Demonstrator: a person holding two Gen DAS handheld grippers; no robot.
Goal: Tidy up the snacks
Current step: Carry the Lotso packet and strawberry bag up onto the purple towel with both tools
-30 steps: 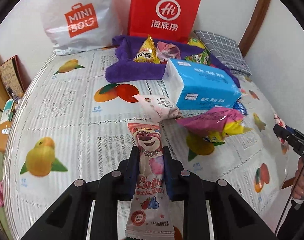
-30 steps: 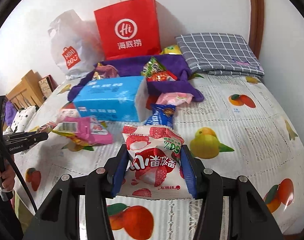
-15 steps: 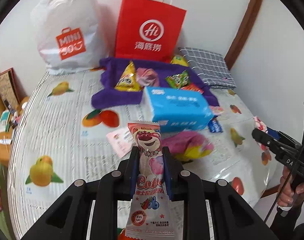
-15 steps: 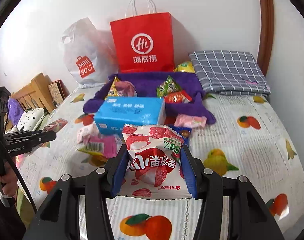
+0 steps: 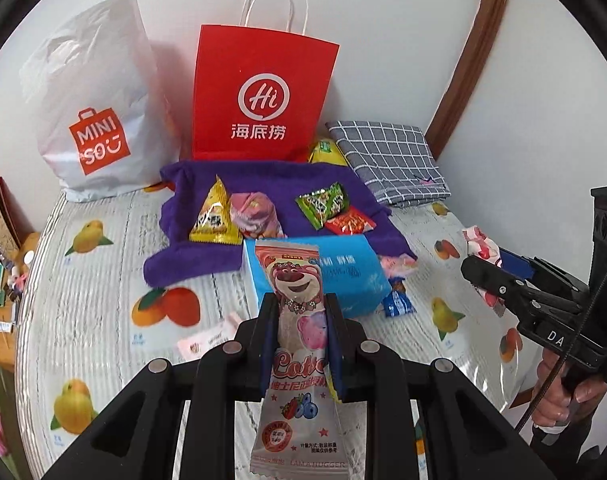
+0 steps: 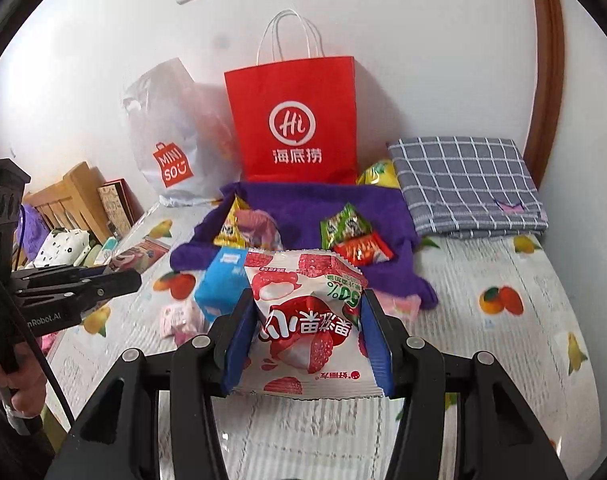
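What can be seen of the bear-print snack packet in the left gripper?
The snack packet is a long, narrow, glossy plastic wrapper, pale with a pink cartoon bear near the top, pink lettering at the middle and berries lower down. Its ends are crimped. It points upright along the left gripper, whose blue-padded fingers pinch its middle from both sides, held above the table. Nothing else touches it.

Both grippers lifted higher off table (image 5: 103,280), packets raised with them: left gripper (image 5: 299,344) with bear packet (image 5: 297,320), right gripper (image 6: 307,336) with lychee packet (image 6: 303,320).
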